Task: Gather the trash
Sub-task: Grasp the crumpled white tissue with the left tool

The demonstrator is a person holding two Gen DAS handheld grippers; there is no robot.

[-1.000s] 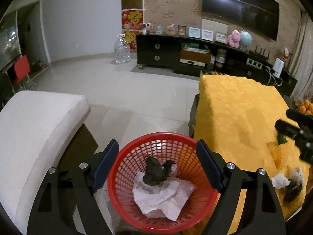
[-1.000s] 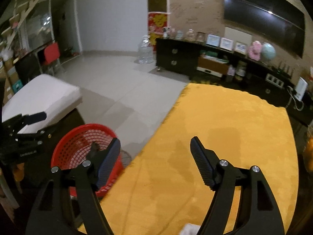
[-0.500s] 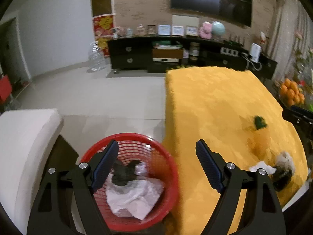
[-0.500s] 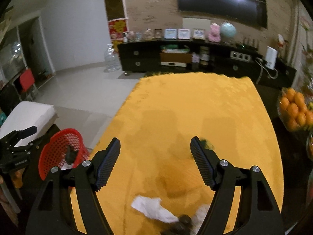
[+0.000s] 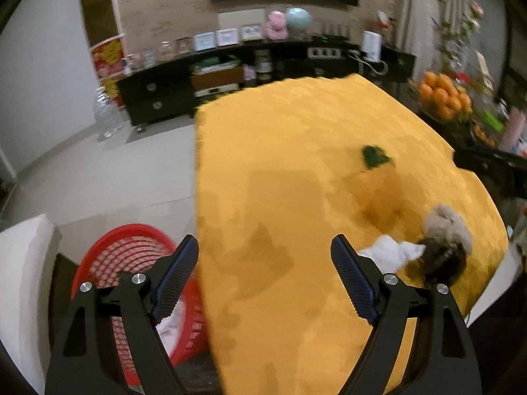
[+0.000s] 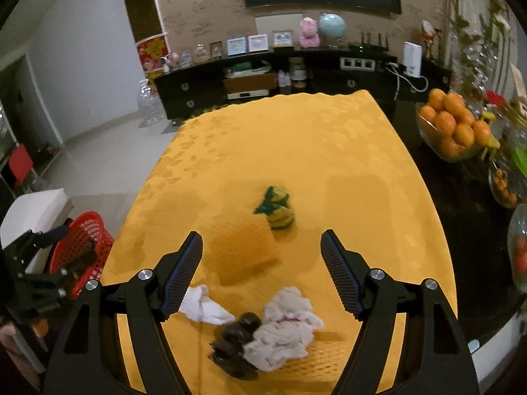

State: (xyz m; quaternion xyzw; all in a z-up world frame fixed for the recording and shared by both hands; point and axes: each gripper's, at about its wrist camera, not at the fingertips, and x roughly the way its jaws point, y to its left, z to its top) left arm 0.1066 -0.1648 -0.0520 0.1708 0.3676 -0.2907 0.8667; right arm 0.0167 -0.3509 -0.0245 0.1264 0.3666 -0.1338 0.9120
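On the yellow tablecloth (image 6: 296,138) lie a white tissue (image 6: 204,304), a dark crumpled piece (image 6: 235,339), a greyish crumpled tissue (image 6: 286,326) and, farther off, a green-and-yellow wrapper (image 6: 276,209). My right gripper (image 6: 262,271) hangs open above the cloth, just beyond that pile, nothing between its fingers. My left gripper (image 5: 265,276) is open too, over the cloth's left part, with the same pile (image 5: 434,250) to its right. The red basket (image 5: 131,256) with white paper in it stands on the floor by the table's left edge, also seen as the red basket (image 6: 82,250).
A white cushioned seat (image 5: 23,279) stands left of the basket. A bowl of oranges (image 6: 451,128) and other dishes sit on the dark surface right of the cloth. A black TV cabinet (image 6: 263,75) lines the far wall across tiled floor (image 5: 115,171).
Both views swung right, from the basket toward the table. The basket slid to the left edge, and the trash pile and green wrapper came into view before the right gripper. Both grippers stayed open.
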